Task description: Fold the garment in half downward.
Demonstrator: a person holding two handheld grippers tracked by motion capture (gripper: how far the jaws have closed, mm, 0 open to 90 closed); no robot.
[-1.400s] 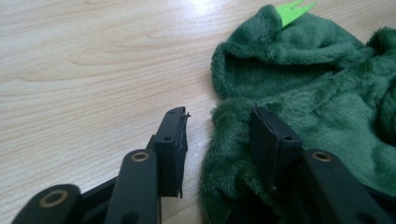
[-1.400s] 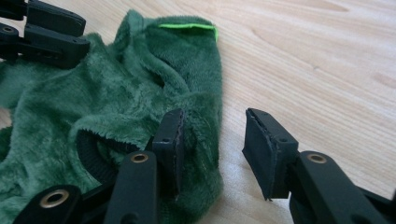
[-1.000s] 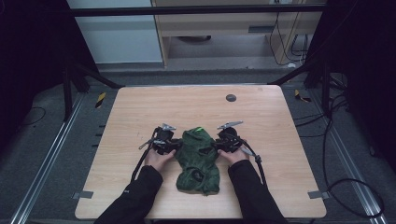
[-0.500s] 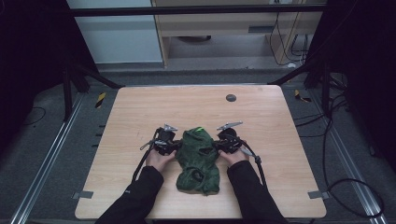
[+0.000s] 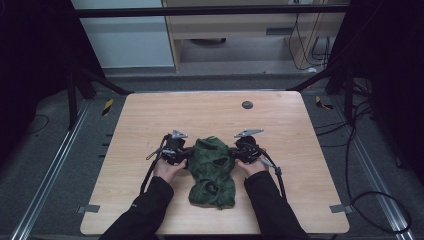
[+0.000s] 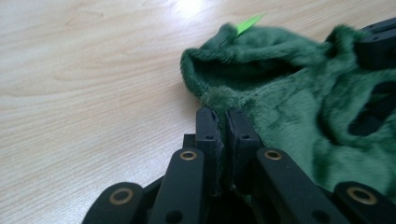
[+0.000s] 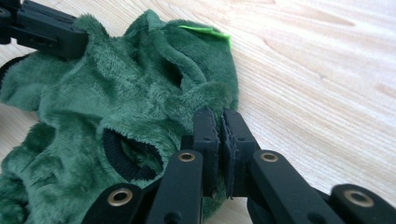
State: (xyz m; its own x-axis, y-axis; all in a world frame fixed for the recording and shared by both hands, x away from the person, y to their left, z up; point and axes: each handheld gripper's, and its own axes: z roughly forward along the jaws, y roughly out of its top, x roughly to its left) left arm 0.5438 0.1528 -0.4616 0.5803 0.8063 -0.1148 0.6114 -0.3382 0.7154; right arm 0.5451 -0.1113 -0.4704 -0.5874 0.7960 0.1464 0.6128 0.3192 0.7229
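Note:
A small dark green fleece garment lies crumpled on the wooden table near its front edge. It has a bright green tag at its collar and black-trimmed openings. My left gripper is shut on the garment's left edge. My right gripper is shut on the right edge, with fleece pinched between its jaws. Both hands rest on the table on either side of the garment.
A small dark round mark sits on the table near the far edge. Black cables trail back from both grippers. Metal frame rails run along the table's sides, with cables on the floor at the right.

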